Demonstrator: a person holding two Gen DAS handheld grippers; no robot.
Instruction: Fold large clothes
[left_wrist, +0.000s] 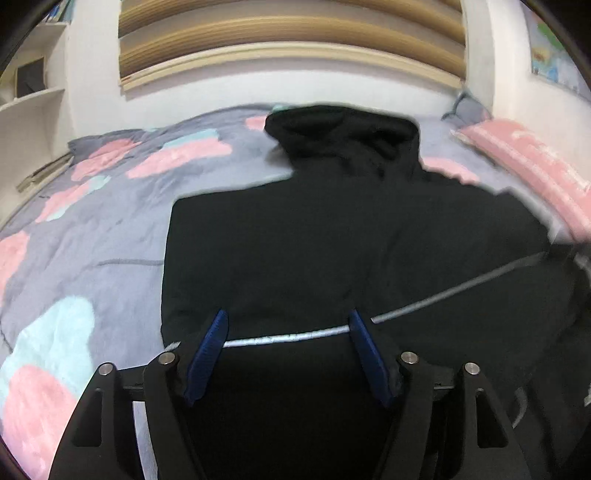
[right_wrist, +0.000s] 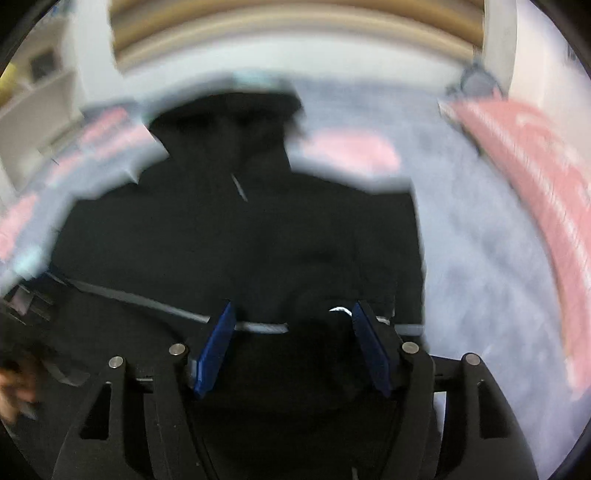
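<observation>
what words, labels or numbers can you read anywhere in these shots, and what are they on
No text can be read in either view.
The poster on the wall: colourful print, too blurred to read.
The black hooded jacket: no label or logo shows.
The pink pillow: pale marks, too blurred to tell if they are words.

black hoodie (left_wrist: 295, 229), patterned duvet (left_wrist: 92, 229), left gripper (left_wrist: 288, 325) open

Black garment (right_wrist: 240, 240) and bedspread (right_wrist: 480, 258) motion-blurred.

Soft, even indoor light. Right view smears with motion blur; left is sharper. Fisheye bends both edges.
</observation>
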